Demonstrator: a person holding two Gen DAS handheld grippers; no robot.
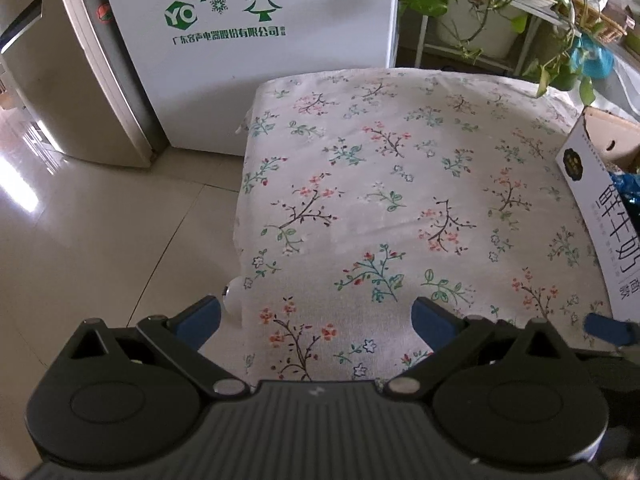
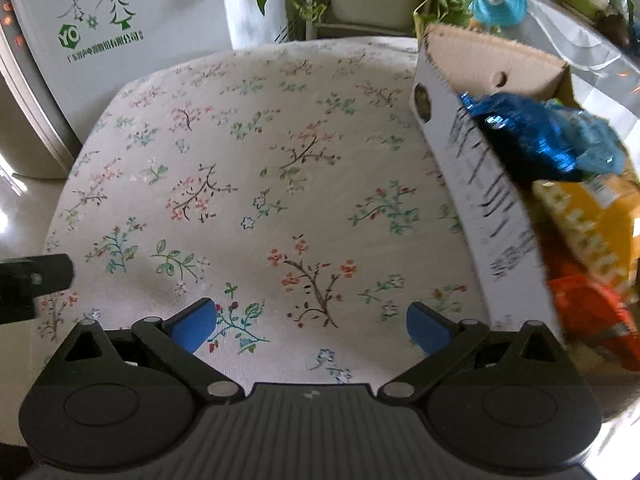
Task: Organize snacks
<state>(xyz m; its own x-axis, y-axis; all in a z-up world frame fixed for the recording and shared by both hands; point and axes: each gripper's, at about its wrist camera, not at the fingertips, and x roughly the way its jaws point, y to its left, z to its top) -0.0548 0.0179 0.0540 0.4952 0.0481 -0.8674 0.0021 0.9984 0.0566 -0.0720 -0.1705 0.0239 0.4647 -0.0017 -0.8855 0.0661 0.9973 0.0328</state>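
With both jaws spread wide and empty, the right gripper [image 2: 310, 326] could snag the carton's [image 2: 508, 232] wall at two o'clock, tipping the blue packet [image 2: 532, 136]; the left gripper [image 1: 316, 318] idles.

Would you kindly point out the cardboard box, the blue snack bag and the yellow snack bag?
cardboard box [image 2: 508, 216]: right wrist view, on its white printed side wall.
blue snack bag [image 2: 532, 136]: right wrist view, on its shiny crinkled front.
yellow snack bag [image 2: 592, 216]: right wrist view, on its printed face.
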